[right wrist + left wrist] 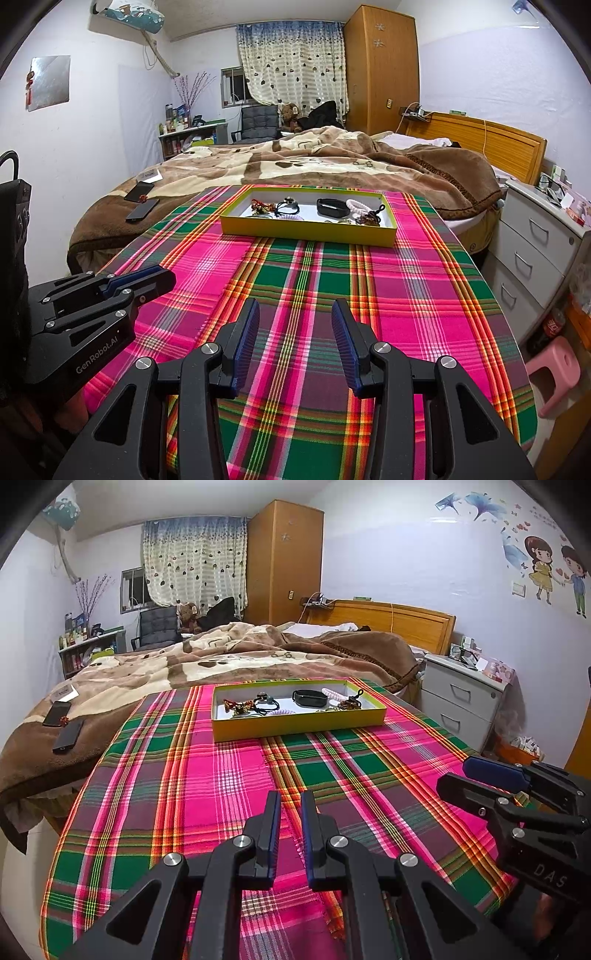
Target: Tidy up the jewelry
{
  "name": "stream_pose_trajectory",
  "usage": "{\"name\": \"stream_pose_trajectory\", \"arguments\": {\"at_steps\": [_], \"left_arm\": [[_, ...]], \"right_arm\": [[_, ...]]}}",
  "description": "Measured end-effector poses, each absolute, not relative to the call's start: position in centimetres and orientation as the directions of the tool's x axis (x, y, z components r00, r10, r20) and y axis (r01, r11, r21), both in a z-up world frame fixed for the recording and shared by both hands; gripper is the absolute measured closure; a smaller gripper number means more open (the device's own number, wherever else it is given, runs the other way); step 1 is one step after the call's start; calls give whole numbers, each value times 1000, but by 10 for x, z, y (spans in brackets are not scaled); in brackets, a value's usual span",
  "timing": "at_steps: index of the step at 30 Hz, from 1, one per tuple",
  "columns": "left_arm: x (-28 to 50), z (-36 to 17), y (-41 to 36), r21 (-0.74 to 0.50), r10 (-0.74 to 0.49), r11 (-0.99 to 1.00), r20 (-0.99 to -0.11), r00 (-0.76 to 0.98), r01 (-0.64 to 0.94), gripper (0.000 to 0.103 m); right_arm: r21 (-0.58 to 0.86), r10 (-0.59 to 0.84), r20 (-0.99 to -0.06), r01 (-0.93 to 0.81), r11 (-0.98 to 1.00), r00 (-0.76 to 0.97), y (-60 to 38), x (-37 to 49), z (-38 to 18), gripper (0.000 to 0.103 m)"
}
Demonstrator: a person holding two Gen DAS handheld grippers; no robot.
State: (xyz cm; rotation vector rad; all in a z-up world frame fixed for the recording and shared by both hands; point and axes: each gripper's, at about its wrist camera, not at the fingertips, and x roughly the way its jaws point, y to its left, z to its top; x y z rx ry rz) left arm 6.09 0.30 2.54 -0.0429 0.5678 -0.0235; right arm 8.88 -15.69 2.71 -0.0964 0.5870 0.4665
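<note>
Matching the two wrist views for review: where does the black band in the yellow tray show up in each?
Left wrist: black band lies right of centre in the tray, upper middle of the picture.
Right wrist: black band lies right of centre in the tray, upper middle.
Shared landmark: wardrobe.

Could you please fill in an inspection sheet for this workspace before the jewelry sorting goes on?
Surface: plaid cloth covers the table.
Job's things: yellow tray at the far end holds a black band, a white bracelet, hair ties and beaded pieces.
Clutter: nothing seen on the cloth.
Grippers: left tongs slightly apart, empty; right tongs wide open, empty; both short of the tray.
Cables: an orange cord hangs over the headboard.
Surroundings: bed with brown blanket, two phones on it, white drawers, pink stool.
</note>
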Motion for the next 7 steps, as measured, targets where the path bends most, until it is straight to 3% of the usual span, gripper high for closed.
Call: {"name": "stream_pose_trajectory", "arguments": {"at_steps": [7], "left_arm": [[60,24,4,-45,-27,999,-540,841,4,93]], "right_arm": [[43,396,-555,-450,892,731,-157,89,27,61]]}}
